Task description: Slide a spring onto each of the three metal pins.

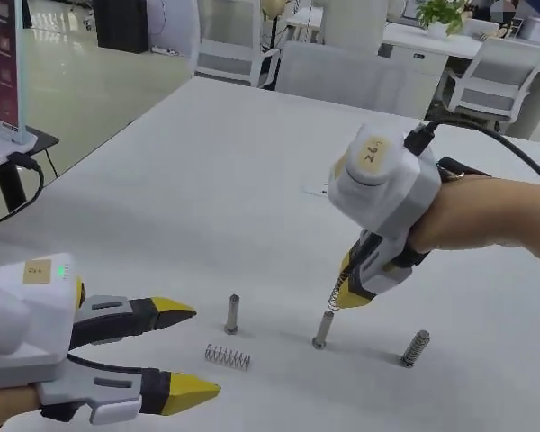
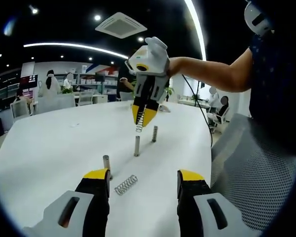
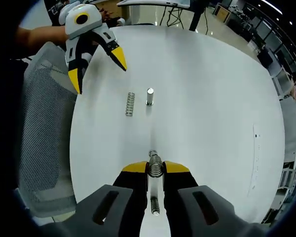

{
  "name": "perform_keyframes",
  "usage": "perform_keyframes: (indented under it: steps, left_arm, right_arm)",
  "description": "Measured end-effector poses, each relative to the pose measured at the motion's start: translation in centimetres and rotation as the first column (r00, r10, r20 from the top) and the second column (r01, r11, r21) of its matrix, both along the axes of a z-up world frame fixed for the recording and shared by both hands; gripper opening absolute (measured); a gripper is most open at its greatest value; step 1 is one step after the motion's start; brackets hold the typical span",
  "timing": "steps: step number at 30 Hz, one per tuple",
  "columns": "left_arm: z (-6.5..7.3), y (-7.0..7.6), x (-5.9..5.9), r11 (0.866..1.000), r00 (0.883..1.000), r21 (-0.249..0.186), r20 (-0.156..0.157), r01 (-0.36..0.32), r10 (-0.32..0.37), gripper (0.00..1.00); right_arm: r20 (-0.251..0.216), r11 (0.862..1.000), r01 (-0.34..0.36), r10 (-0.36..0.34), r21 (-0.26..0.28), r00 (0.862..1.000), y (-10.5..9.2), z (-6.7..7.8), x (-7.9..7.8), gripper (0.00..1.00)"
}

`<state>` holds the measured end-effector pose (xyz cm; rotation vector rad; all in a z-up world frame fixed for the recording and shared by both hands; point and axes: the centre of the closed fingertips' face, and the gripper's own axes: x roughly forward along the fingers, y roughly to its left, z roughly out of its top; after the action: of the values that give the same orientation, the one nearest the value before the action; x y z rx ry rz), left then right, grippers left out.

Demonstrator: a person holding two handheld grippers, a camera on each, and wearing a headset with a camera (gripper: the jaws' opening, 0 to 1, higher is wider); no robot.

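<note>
1. Far left: my left gripper (image 1: 191,353). I am holding it low over the white table (image 1: 207,198). Its jaws are standing wide apart with nothing between them, and its yellow tips are pointing toward the pins.

2. Bare pin (image 1: 232,314). It is standing upright on the table, just beyond the left gripper's upper tip, with its shaft uncovered.

3. Loose spring (image 1: 228,357). It is lying flat on the table, near the bare pin's base on my side and apart from it. In the left gripper view it is sitting ahead of the gap between my open jaws.

4. Middle pin (image 1: 323,328). It is standing upright between the bare pin and the far-right one.

5. Held spring (image 1: 338,293). It is hanging with its lower end just above the middle pin's top. In the left gripper view a thin gap is showing between the two.

6. My right gripper (image 1: 351,297). I am pointing it steeply downward, with the jaws nearly closed and pinching the held spring. In the right gripper view the middle pin is showing below the spring, in the slot between the jaws.

7. Far right: sprung pin (image 1: 415,348). It is standing well apart from the right gripper, with coils running along its length.
</note>
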<state>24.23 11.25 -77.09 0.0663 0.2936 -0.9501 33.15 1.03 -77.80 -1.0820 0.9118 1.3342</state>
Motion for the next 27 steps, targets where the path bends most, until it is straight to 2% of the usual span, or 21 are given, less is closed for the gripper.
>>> perform_keyframes:
  steps: [8,14,27]
  left_arm:
    - [0.1,-0.1,0.0,1.000,1.000,0.004,-0.004,0.008,-0.008,0.50]
    - [0.1,-0.1,0.0,1.000,1.000,0.007,-0.005,0.012,-0.012,0.49]
    - [-0.1,0.1,0.1,1.000,1.000,0.006,-0.005,0.010,-0.010,0.48]
  right_arm:
    - [-0.025,1.000,0.011,-0.011,0.004,1.000,0.0,-0.7,0.0,0.09]
    - [-0.028,1.000,0.015,-0.015,0.007,1.000,0.2,-1.0,0.3,0.09]
    - [-0.051,1.000,0.027,-0.027,-0.013,0.998,0.4,-3.4,0.3,0.09]
